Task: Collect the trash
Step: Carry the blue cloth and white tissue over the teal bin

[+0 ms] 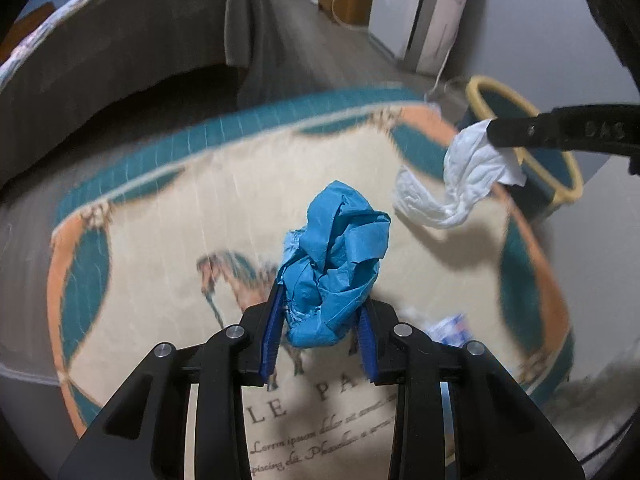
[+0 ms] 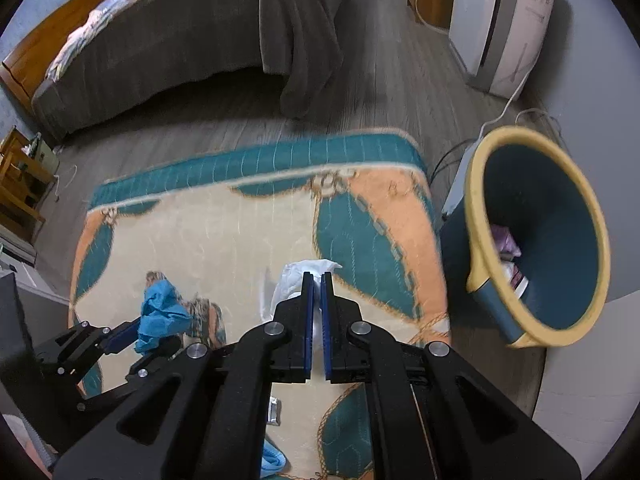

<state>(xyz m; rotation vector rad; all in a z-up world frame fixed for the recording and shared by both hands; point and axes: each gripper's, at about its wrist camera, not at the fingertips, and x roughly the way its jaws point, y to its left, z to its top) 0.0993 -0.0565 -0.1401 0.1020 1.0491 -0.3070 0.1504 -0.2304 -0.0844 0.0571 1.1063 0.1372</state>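
Note:
My left gripper point(image 1: 320, 312) is shut on a crumpled blue paper wad point(image 1: 336, 260) and holds it above the rug. It also shows in the right wrist view point(image 2: 160, 314). My right gripper point(image 2: 317, 280) is shut on a crumpled white tissue point(image 2: 296, 276), held above the rug. In the left wrist view the white tissue point(image 1: 460, 180) hangs from the right gripper's fingers point(image 1: 520, 134) next to the bin. The dark blue bin point(image 2: 536, 236) with a yellow rim stands off the rug's right edge, with some trash inside point(image 2: 510, 256).
A cream, teal and orange rug point(image 2: 224, 232) with a horse print covers the floor. A wrapper point(image 1: 450, 326) and blue scrap point(image 2: 274, 462) lie on it. A bed with a grey cover point(image 2: 192, 48) stands behind. A white appliance point(image 2: 500, 24) and cables point(image 2: 500, 116) are near the bin.

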